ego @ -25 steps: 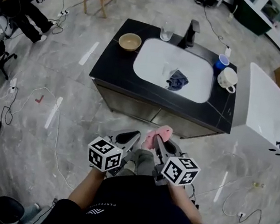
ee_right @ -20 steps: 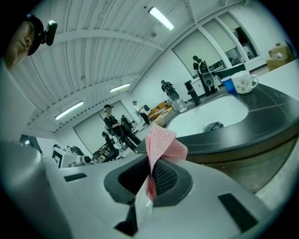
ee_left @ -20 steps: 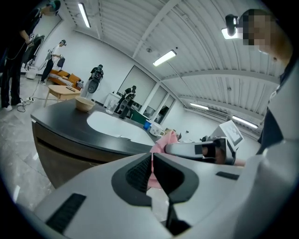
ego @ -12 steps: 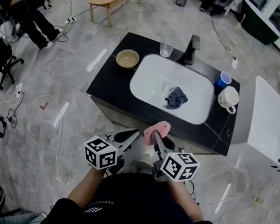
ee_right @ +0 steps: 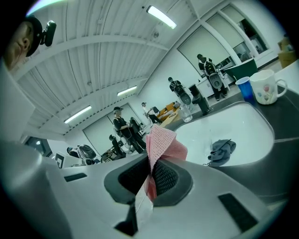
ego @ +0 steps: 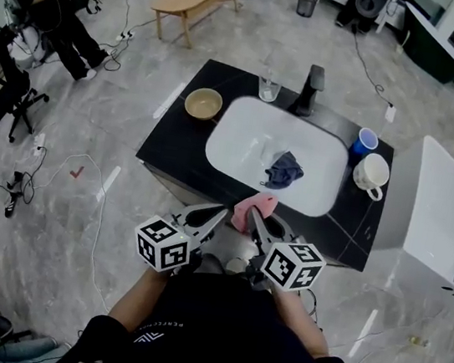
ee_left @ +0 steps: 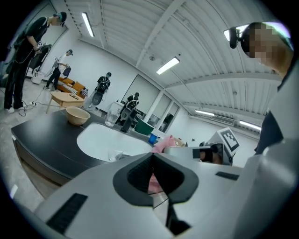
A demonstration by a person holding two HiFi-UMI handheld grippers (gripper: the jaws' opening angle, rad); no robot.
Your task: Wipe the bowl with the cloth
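Observation:
A tan bowl stands on the black counter left of the white sink. My right gripper is shut on a pink cloth that sticks up from its jaws. My left gripper is shut with nothing in it. Both grippers hover close to my body, short of the counter's near edge and well away from the bowl. A dark blue rag lies in the sink.
A black faucet and a clear glass stand behind the sink. A blue cup and a white mug sit on the counter's right. A white tub is to the right. Cables cross the floor. People stand at the far left.
The counter and sink have come nearer in the head view. Both grippers stay side by side, the right one still holding the pink cloth.

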